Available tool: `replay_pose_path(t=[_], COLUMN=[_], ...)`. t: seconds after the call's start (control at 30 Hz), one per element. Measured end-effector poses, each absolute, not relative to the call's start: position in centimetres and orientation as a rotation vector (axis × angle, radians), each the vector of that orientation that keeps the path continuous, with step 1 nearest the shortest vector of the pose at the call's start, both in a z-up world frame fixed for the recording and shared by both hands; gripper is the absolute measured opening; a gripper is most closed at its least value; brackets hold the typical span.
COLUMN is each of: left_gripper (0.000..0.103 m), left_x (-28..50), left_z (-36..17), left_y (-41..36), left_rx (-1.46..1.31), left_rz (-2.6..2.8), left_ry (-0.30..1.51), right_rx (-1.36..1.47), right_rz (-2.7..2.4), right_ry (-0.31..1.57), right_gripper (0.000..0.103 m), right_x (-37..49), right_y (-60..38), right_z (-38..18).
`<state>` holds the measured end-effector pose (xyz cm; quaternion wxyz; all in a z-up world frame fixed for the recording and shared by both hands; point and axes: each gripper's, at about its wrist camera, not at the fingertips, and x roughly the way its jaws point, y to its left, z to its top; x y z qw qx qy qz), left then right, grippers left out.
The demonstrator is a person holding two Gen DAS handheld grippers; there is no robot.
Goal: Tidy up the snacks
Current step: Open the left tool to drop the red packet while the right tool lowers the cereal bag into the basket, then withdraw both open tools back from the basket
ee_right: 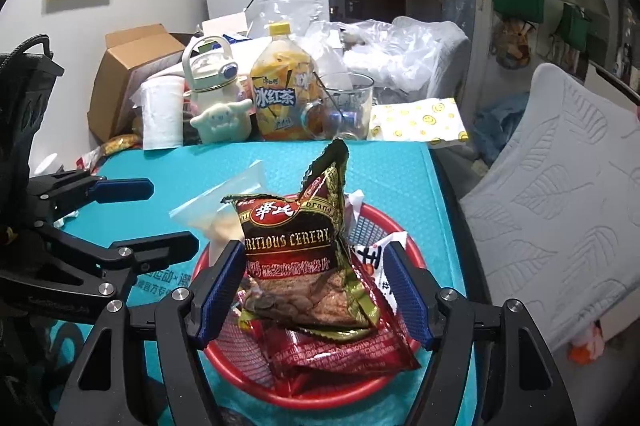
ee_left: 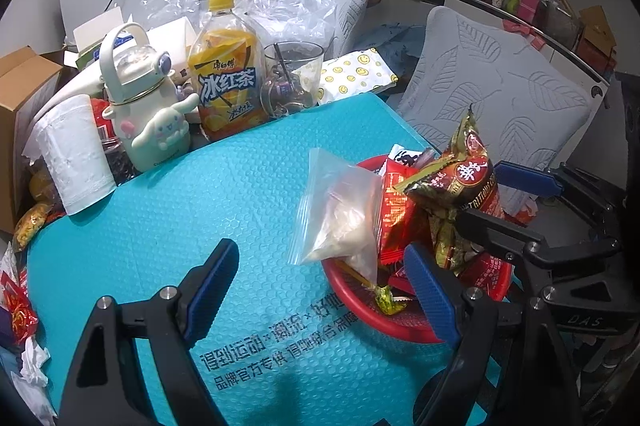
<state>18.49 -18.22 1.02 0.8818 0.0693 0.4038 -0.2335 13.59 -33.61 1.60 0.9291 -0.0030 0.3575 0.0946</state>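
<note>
Left side of the teal bubble-textured mat (ee_left: 168,226) on the table is bare, with clutter along the back edge: white tissue roll (ee_left: 76,162), cream cartoon-dog flask (ee_left: 148,106), yellow iced-tea bottle (ee_left: 226,74), clear glass cup (ee_left: 292,78). The left gripper (ee_left: 324,290) hovers with jaws wide apart, nothing between them. Further right, near the mat's right edge, the red plastic basket (ee_right: 240,374) holds the brown-gold cereal packet (ee_right: 304,258) on the pile. The right gripper (ee_right: 316,294) has jaws spread either side of it, seemingly not pressing.
</note>
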Motion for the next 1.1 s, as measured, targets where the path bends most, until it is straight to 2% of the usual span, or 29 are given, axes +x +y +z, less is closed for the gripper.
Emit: replay_pose_path(t=[0.2,0.27,0.33,0.43,0.77,0.87,0.93,1.1], left_gripper=[0.085,0.085,0.085,0.085,0.085,0.085,0.085,0.085], left_x=[18.1,17.9,17.8,17.7,17.8,17.5,17.3,16.0], left_z=[1.2,1.2,1.2,1.2,1.3,1.6,1.9,3.1], left_y=[-18.1,-17.9,-17.8,-17.8,-17.6,-17.7,-17.8,-17.5], left_rx=[0.144,0.146,0.148,0.142,0.136,0.137,0.136,0.128], left_rz=[-0.472,-0.469,-0.466,-0.469,-0.463,-0.467,-0.469,-0.469], left_ry=[0.839,0.838,0.836,0.838,0.837,0.827,0.820,0.793], right_rx=[0.031,0.037,0.037,0.038,0.037,0.049,0.051,0.052], right_rz=[0.192,0.185,0.181,0.189,0.197,0.203,0.192,0.163], right_ry=[0.730,0.704,0.686,0.682,0.677,0.681,0.678,0.664], right_gripper=[0.071,0.060,0.042,0.033,0.035,0.041,0.050,0.050], right_x=[13.3,12.7,12.3,12.1,12.6,12.1,11.8,10.8], right_y=[-33.9,-34.1,-34.2,-34.0,-33.9,-33.9,-34.0,-34.2], right_z=[1.5,1.8,2.1,2.0,1.7,1.9,2.1,3.1])
